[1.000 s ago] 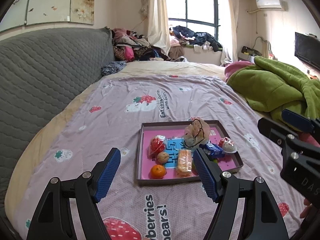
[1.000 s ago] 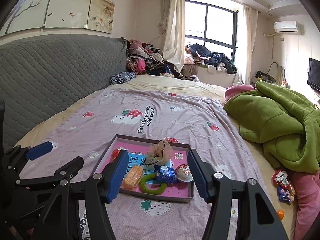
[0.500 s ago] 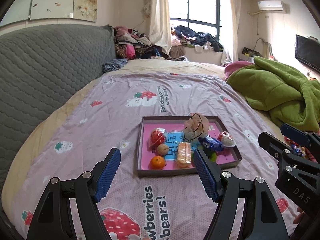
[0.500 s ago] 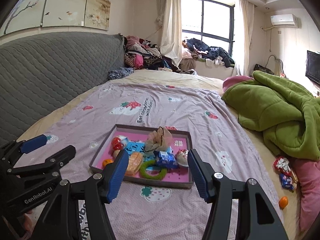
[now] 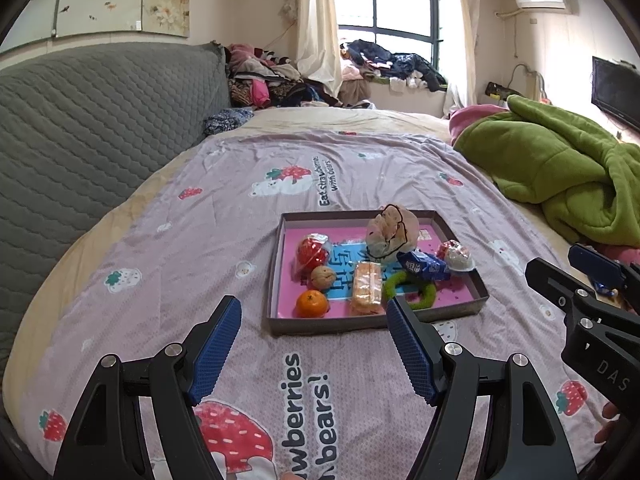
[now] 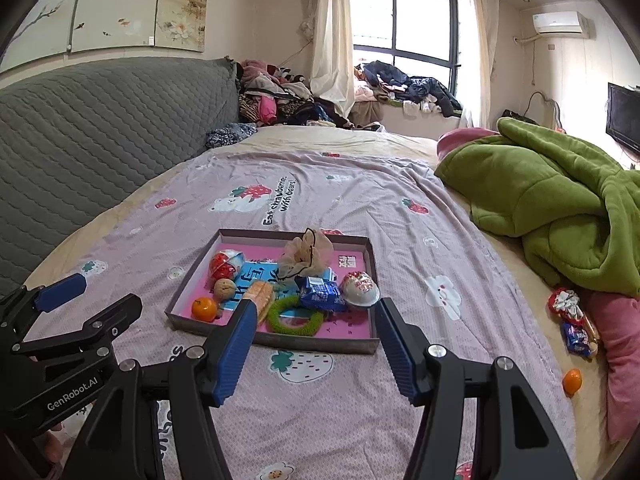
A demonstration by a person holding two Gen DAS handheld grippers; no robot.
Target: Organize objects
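A shallow cardboard tray with a pink floor lies on the purple strawberry bedspread. In it are a mandarin, a walnut, a red-and-white wrapped ball, a wrapped biscuit, a green ring, a blue snack packet, a jelly cup and a beige mesh pouch. My left gripper hovers open just short of the tray's near wall. My right gripper is open too, over the tray's near edge, empty.
A grey quilted headboard runs along the left. A green blanket is heaped on the right. Beside it on the bed lie wrapped snacks and a second mandarin. Clothes pile up under the window.
Both grippers have sunk a little and tilted; the tray sits higher in the right wrist view and shows more of its contents. Jaws unchanged, nothing taken.
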